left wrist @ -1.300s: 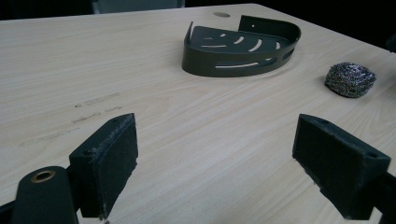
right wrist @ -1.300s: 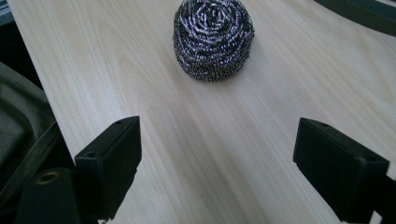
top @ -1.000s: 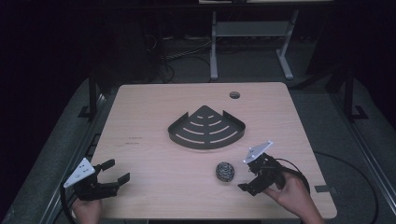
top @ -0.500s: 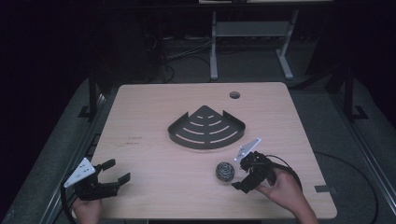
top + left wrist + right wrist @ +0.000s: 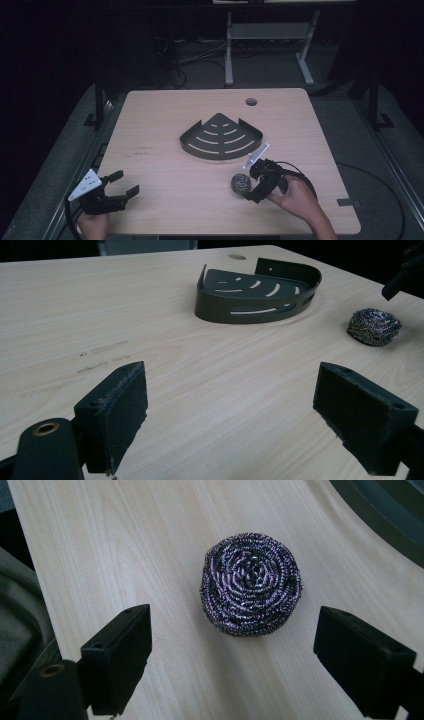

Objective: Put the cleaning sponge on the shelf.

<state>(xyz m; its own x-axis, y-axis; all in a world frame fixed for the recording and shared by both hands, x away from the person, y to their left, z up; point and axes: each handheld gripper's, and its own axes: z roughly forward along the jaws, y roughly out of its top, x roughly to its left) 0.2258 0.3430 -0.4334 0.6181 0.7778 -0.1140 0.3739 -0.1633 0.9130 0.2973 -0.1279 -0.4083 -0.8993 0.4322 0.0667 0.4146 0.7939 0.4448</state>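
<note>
Since a second ago the right claw (image 5: 253, 185) has slid leftward toward the steel wool ball (image 5: 241, 183) and now sits just at its 3 o'clock, jaws spread wide, nothing held; in the right gripper view the ball (image 5: 251, 590) lies on the worktop (image 5: 165, 130) just ahead of the jaws. At the ball's 12 o'clock stands the dark corner tray (image 5: 221, 137). Near the worktop's 7 o'clock corner, the left claw (image 5: 122, 190) has stayed put, open and empty.

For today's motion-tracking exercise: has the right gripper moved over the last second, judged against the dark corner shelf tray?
Yes. The right gripper has moved leftward and toward the corner shelf tray, closing in on the steel wool scourer, jaws open.
</note>
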